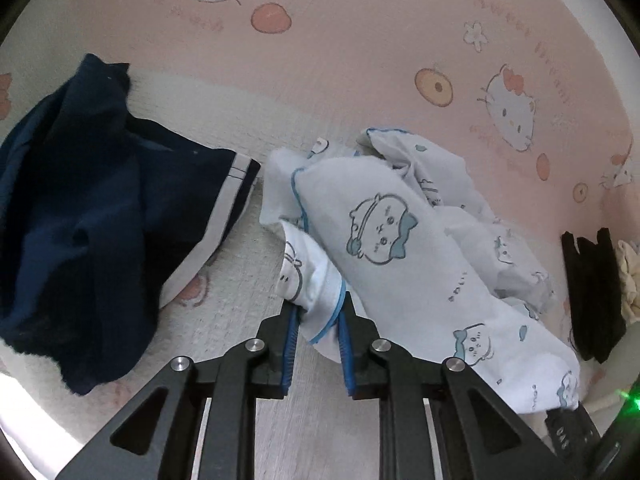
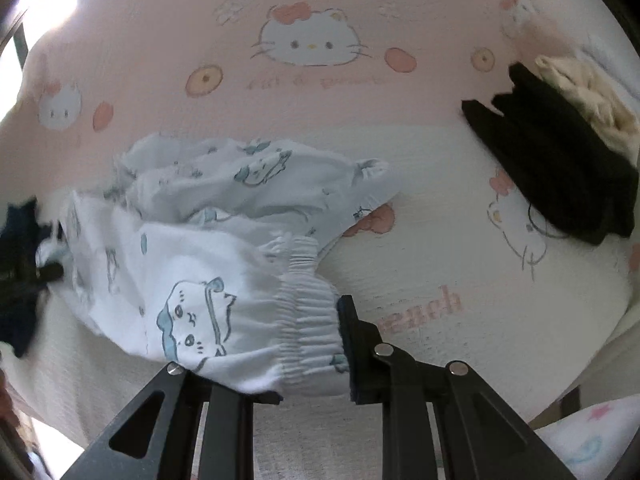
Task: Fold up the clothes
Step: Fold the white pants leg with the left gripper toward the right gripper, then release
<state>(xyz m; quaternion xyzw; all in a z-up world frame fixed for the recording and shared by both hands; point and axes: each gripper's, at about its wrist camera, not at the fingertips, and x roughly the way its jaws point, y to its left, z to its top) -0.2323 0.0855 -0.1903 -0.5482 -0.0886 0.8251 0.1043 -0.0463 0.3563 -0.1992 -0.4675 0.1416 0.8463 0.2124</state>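
Between both jaws (clamped): printed white garment [image 1: 384, 240].

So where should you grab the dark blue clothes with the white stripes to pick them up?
Best guess: pinch the dark navy garment with white stripes at its striped hem corner, coming in from the side nearest the white cartoon-print pyjama garment. That edge lies flat and spread on the pink cat-print sheet, while the rest is bunched in folds. The left gripper is busy pinching the pyjamas.
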